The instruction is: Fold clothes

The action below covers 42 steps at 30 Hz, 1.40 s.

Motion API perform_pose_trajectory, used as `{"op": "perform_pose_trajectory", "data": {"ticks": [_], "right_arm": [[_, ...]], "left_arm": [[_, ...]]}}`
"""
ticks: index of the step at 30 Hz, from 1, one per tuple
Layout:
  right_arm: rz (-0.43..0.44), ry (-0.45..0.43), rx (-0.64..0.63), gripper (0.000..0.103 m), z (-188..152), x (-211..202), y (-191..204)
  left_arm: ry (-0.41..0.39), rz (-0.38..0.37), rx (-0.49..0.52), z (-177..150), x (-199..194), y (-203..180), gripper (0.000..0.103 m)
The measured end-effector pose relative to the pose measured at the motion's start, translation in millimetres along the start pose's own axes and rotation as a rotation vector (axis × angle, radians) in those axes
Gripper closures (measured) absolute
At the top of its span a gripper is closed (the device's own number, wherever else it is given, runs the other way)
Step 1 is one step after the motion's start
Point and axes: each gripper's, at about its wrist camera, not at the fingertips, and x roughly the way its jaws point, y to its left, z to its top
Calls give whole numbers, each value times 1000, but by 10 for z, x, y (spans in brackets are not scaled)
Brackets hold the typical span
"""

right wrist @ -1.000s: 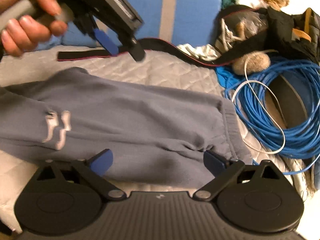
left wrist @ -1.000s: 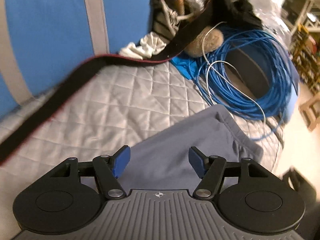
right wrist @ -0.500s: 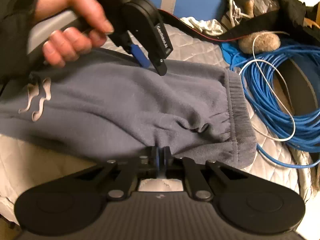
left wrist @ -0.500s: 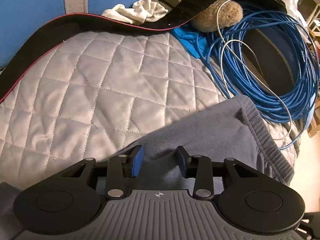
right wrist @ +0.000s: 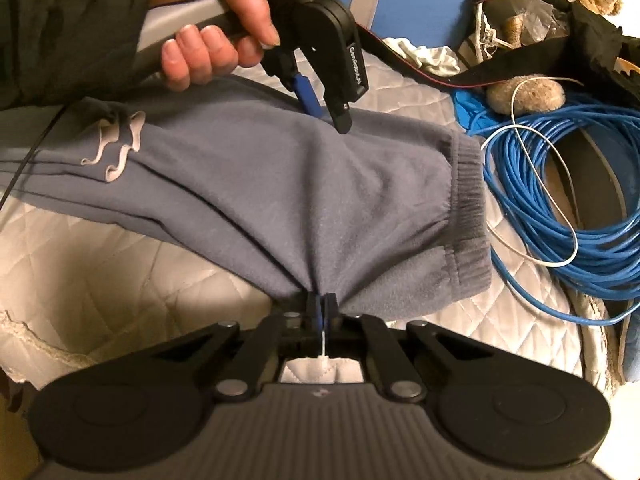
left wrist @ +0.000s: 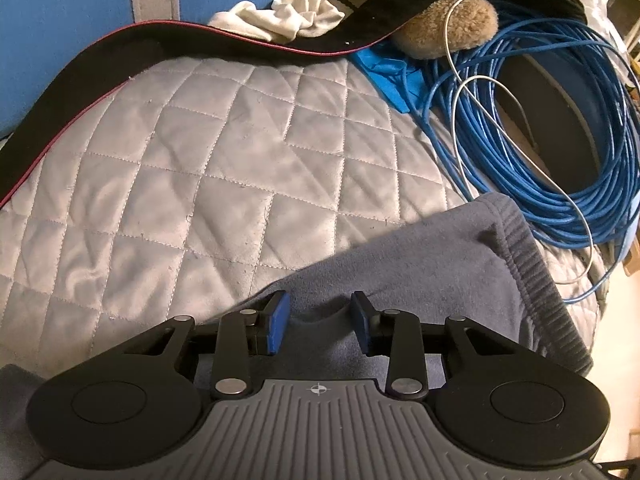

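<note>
I am working over a gray quilted bed cover (left wrist: 208, 168), with a blue pillow (left wrist: 60, 12) at the back. The gray-blue sweatpants (right wrist: 280, 184) lie stretched across the cover, and I will use them as my landmark. Their ribbed cuff (right wrist: 468, 208) points at a big coil of blue cable (right wrist: 560, 184) lying just beside the pants. A black strap (left wrist: 120, 52) and a fuzzy tan toy (left wrist: 448, 24) sit behind the pants, near the pillow. My right gripper (right wrist: 322, 312) is squeezed tight on the near edge of the pants, and the cloth bunches up into it. My left gripper (left wrist: 318, 322) is at the far edge of the pants, with its pads spread apart and a bump of cloth between them, so it is not pinching. A hand (right wrist: 216, 36) holds that tool from above. I think the fold is only partly set up: one side is held and the other side is not. The pants are long and mostly flat here, not in a neat small stack, so folding work is left. They look soft and floppy.
</note>
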Motion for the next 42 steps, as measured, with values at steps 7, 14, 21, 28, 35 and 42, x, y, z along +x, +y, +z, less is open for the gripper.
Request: {"op": "perform_pose_trajectory", "data": {"ticks": [7,14,21,28,35,42], "right_arm": [[-14,-54,23,47,28,-163,97],[107,-141,115,39,245,-225,362],[160,-147,141,41,456,95,806],[126,-135,70,98,384,212,1053],[128,-122,42,101,295,95,1082],[149,-101,51,102,200,-24,1069]], "left_arm": [[-31,-52,14,-38,-101,47,68],[-23,30,17,-209,-551,286,67],[-4,93,-16,-423,-707,625,67],[9,110,-50,-473,-624,777,67],[15,122,-79,-509,-551,898,67],[23,105,-113,-462,-530,953,67]]}}
